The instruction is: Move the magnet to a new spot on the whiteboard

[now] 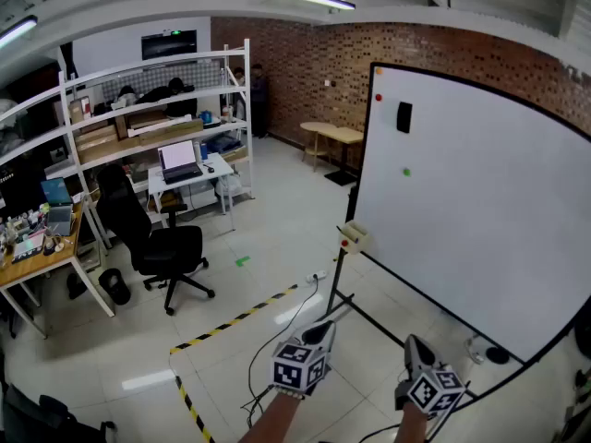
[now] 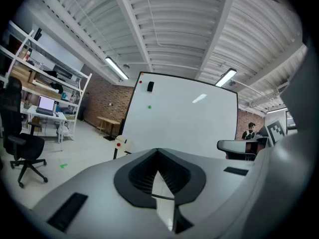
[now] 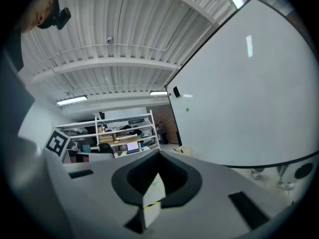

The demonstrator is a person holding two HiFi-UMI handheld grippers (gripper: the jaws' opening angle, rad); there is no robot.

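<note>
Left tool (image 1: 319, 332) and right tool (image 1: 417, 347) low, side by side, forearms outstretched, both closed and empty, facing whiteboard (image 1: 480, 201)

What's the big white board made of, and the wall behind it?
The whiteboard looks like a smooth, glossy coated panel, maybe painted metal: a ceiling light reflects in it in the left gripper view. The wall looks like rough, matte red brick: pale mortar lines run between the blocks.
</note>
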